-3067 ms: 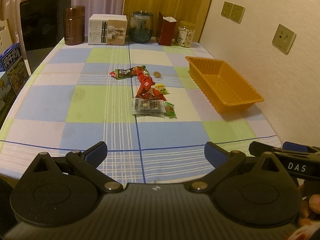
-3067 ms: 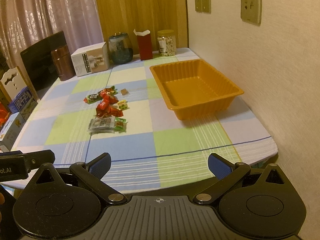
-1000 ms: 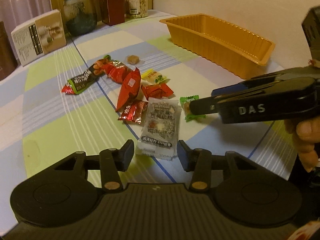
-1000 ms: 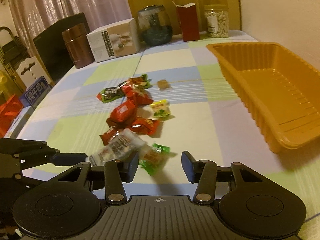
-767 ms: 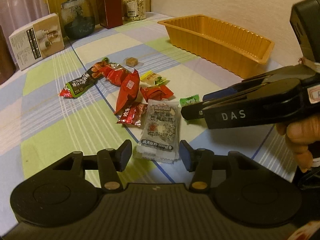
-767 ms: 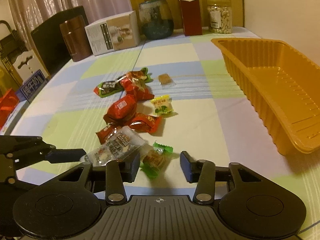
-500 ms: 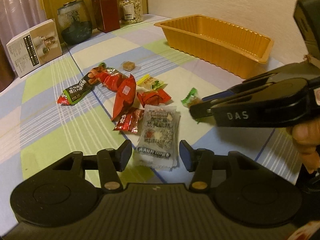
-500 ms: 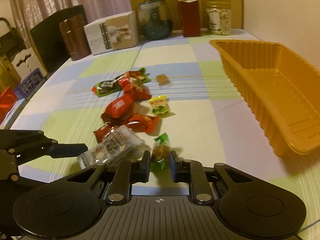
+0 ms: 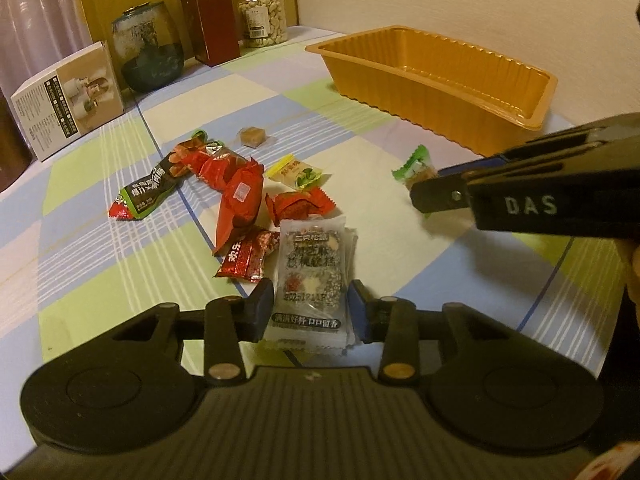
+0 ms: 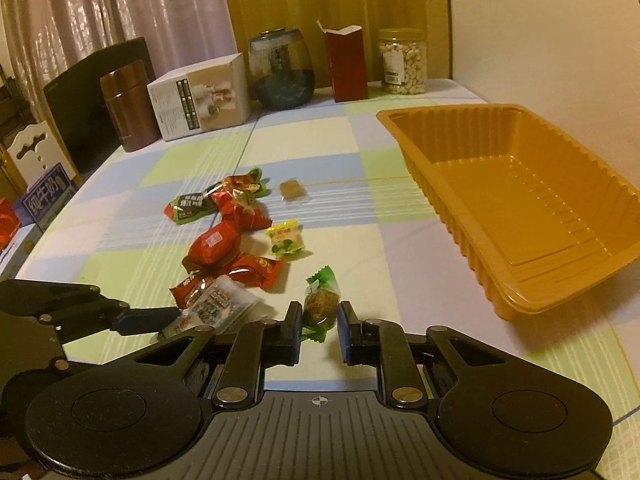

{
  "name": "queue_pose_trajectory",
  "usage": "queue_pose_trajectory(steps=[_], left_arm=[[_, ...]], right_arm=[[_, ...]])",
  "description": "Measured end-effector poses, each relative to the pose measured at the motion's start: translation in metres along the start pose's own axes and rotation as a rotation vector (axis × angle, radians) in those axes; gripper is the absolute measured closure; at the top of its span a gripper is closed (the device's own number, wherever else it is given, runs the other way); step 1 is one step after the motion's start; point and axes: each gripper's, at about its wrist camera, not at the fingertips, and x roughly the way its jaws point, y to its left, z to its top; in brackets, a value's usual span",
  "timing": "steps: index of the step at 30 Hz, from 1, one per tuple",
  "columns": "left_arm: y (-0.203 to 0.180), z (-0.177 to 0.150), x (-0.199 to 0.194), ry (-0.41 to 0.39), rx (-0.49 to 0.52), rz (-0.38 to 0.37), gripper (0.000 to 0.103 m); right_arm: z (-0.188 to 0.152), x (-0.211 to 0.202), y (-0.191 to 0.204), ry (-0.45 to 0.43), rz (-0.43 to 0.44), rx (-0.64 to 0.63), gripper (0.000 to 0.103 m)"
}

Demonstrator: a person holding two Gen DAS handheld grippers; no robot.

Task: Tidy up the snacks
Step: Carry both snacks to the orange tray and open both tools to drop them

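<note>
The right gripper [image 10: 319, 322] has its jaws clamped on a small green-wrapped candy [image 10: 319, 300], holding it just clear of the checked table [image 10: 400, 208], well short of the orange tray [image 10: 520, 208] that stands near the wall. From the other side that candy [image 9: 416, 168] pokes out past the black fingertips.

The left gripper [image 9: 311, 312] sits low over the clear-wrapped sesame cake packet [image 9: 312, 276], one finger on either side, and its jaws are closing on it; the packet lies flat on the cloth and the pads look close against its edges, though I cannot tell if they press yet.

The rest of the snacks lie in a loose heap just beyond: red wrappers [image 9: 240, 200], a dark green-and-red packet [image 9: 148, 192], a yellow sweet [image 9: 298, 172] and a small brown cube [image 9: 252, 136] (this one a little apart, farthest back). The tray is empty.
</note>
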Motion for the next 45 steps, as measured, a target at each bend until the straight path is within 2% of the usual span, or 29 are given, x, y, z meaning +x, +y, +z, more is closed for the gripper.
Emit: queue_pose_trajectory(steps=[4,7,15,20,25,30,35,39,45], left_arm=[[-0.005,-0.001,0.004,0.005,0.009,0.022,0.065],[-0.006,0.001,0.003,0.013,0.002,0.024,0.068],[-0.015,0.013,-0.018,-0.024,-0.127,-0.004,0.069],[-0.042,0.045,-0.035,-0.086,-0.148,-0.059,0.069],[-0.072,0.088,-0.036,-0.149,-0.147,-0.119,0.069],[-0.097,0.123,-0.017,-0.171,-0.153,-0.164,0.069],[-0.116,0.146,0.006,-0.165,-0.147,-0.189,0.068],[-0.12,0.15,0.016,-0.17,-0.14,-0.175,0.06],[-0.096,0.134,0.008,-0.165,-0.182,-0.131,0.06]], right_arm=[[-0.002,-0.007,-0.002,-0.003,-0.002,0.006,0.084],[-0.002,-0.014,-0.004,-0.014,-0.003,0.018,0.084],[0.014,-0.049,-0.017,-0.086,-0.001,0.059,0.084],[0.033,-0.077,-0.043,-0.152,-0.03,0.097,0.084],[0.053,-0.092,-0.09,-0.195,-0.117,0.119,0.084],[0.062,-0.089,-0.141,-0.173,-0.173,0.17,0.084],[0.063,-0.085,-0.169,-0.159,-0.186,0.197,0.084],[0.062,-0.084,-0.179,-0.152,-0.185,0.216,0.084],[0.061,-0.074,-0.183,-0.13,-0.16,0.226,0.084]])
